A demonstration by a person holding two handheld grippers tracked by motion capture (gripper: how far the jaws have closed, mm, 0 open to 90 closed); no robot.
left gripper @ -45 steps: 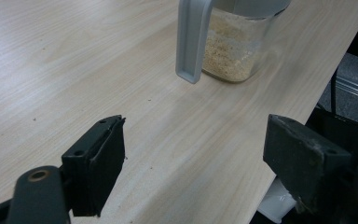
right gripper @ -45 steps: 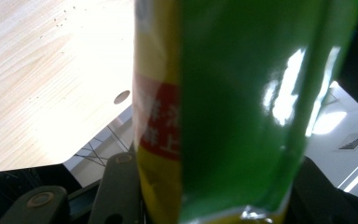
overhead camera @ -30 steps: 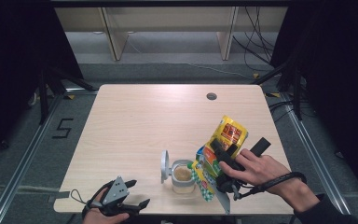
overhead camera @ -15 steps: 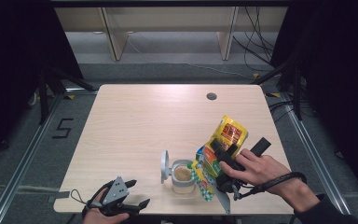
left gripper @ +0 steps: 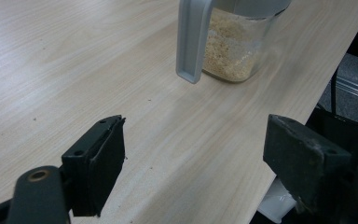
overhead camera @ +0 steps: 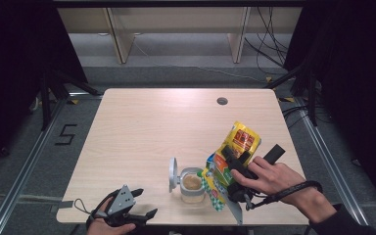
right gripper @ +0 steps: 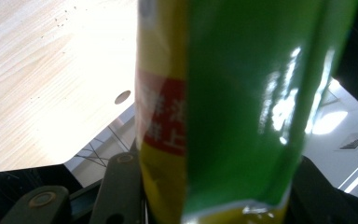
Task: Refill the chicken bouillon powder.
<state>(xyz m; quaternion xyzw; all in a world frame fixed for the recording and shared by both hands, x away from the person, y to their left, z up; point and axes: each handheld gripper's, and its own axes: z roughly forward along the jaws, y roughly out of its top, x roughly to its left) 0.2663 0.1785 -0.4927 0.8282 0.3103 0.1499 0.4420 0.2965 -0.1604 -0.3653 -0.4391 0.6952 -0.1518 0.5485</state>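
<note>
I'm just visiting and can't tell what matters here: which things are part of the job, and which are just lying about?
Part of the job:
- yellow-green bag, clamped in the right hand-held gripper and tilted over the jar
- clear jar of beige grains, its grey lid flipped open

Just standing by:
- left hand-held gripper, open, holding nothing, at the near edge of the table
- cable hole in the tabletop

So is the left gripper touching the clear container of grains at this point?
Apart. In the left gripper view, bare table lies between the open left gripper and the container; the high view shows the same gap.
</note>
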